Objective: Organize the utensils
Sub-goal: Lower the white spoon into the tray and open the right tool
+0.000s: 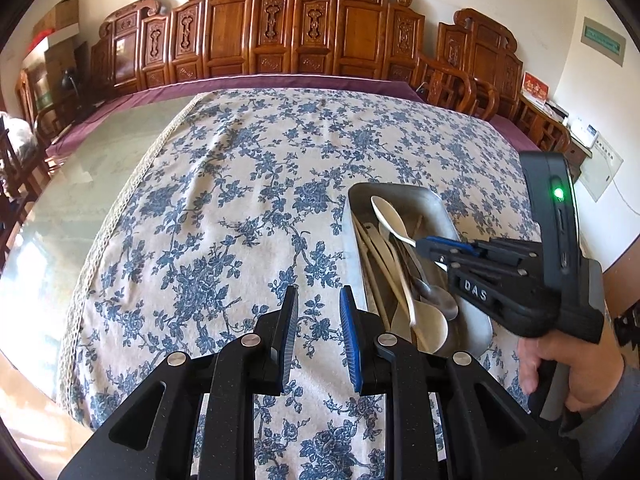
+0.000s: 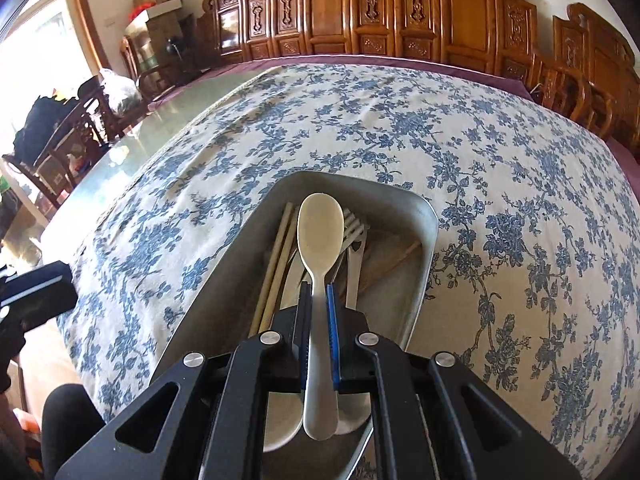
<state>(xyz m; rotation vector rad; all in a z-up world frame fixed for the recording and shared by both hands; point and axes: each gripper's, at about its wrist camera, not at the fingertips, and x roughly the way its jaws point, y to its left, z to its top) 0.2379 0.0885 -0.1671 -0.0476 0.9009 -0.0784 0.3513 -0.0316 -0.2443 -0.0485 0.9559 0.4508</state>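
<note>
My right tongs (image 2: 318, 292) are clamping a cream spoon (image 2: 321, 224) over the metal tray (image 2: 424, 216); my left tongs (image 1: 318, 294) are hanging apart, empty, at the tray's nine o'clock

right gripper (image 2: 318, 292) fingers (image 2: 333, 320) clamp cream spoon (image 2: 320, 232) handle — bowl forward | above metal tray (image 2: 424, 248) | floral tablecloth (image 2: 520, 200)

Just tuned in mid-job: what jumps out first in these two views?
The right gripper has its jaws shut on the handle of a cream spoon, held over the metal tray of chopsticks, spoons and a fork. The left gripper hangs with nothing between its jaws, left of the tray, over the blue floral tablecloth. Carved wooden chairs line the far wall.
</note>
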